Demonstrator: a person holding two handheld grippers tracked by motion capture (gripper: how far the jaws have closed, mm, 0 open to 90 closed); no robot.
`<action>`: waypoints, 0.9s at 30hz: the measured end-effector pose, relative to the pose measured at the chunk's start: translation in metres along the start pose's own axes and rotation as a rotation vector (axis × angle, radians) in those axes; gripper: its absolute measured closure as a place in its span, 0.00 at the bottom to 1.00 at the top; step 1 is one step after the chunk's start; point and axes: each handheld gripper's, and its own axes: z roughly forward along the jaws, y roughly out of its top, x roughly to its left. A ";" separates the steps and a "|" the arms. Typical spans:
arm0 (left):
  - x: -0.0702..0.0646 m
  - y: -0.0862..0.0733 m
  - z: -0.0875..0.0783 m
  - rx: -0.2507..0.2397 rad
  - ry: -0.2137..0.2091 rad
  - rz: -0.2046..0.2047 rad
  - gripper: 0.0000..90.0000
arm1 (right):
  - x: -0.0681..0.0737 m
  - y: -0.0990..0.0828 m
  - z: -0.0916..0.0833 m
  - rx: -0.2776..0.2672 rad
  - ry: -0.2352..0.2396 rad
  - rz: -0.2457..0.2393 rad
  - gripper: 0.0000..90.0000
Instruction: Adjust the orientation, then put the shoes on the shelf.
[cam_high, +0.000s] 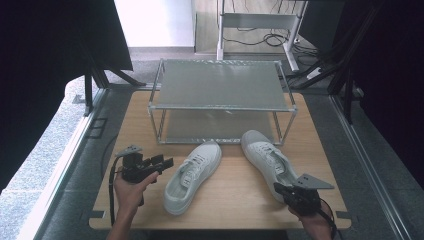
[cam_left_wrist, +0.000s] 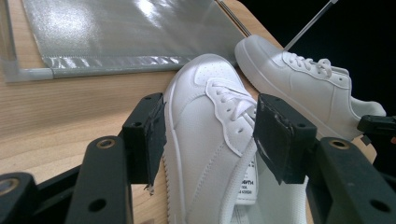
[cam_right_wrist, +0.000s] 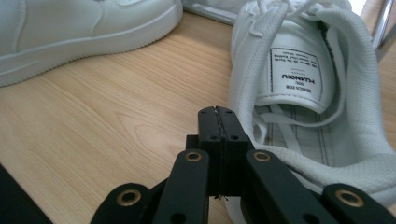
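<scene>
two white lace-up leather sneakers on a light wooden tabletop (cam_high: 235, 195), in front of a two-tier metal-frame rack with silvery mesh shelves (cam_high: 220, 85). left white sneaker (cam_high: 192, 176) lying near table middle, toe toward the rack's lower shelf, heel toward the near edge, tilted slightly to the right. right white sneaker (cam_high: 265, 159) well apart at the heels, toes close together just short of the rack's front rail, heel angled toward the near right corner.

left black two-jaw gripper (cam_high: 161, 164) in left hand (cam_high: 129, 192), just left of the left white sneaker, pointing right toward its side at mid-length. jaws spread wide, nothing clamped. in the left gripper view, left white sneaker (cam_left_wrist: 210, 140) seen in the gap between the spread pads, tongue label readable below; contact with the pads not clear, looks apart. right white sneaker (cam_left_wrist: 299, 79) farther off, rack shelf (cam_left_wrist: 126, 32) at top.

right black two-jaw gripper (cam_high: 280, 189) in right hand (cam_high: 317, 225) at the near right corner, tip at the heel of the right white sneaker. jaws clenched tight, pads pressed together, nothing between them. in the right gripper view, closed tip (cam_right_wrist: 217, 123) just beside the heel collar of the right white sneaker (cam_right_wrist: 327, 93), outside the opening, insole and tongue label visible; touching or not, cannot tell. left white sneaker (cam_right_wrist: 79, 28) at top left.
</scene>
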 end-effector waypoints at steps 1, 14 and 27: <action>0.000 0.000 0.000 -0.001 -0.006 0.001 0.47 | 0.000 0.000 0.000 -0.003 0.002 0.000 1.00; -0.023 0.006 0.000 0.013 0.012 0.162 0.43 | 0.000 0.013 -0.008 -0.142 0.078 0.027 0.67; -0.023 0.007 0.004 0.067 0.022 0.207 0.39 | -0.009 0.022 -0.010 -0.193 0.062 0.032 0.61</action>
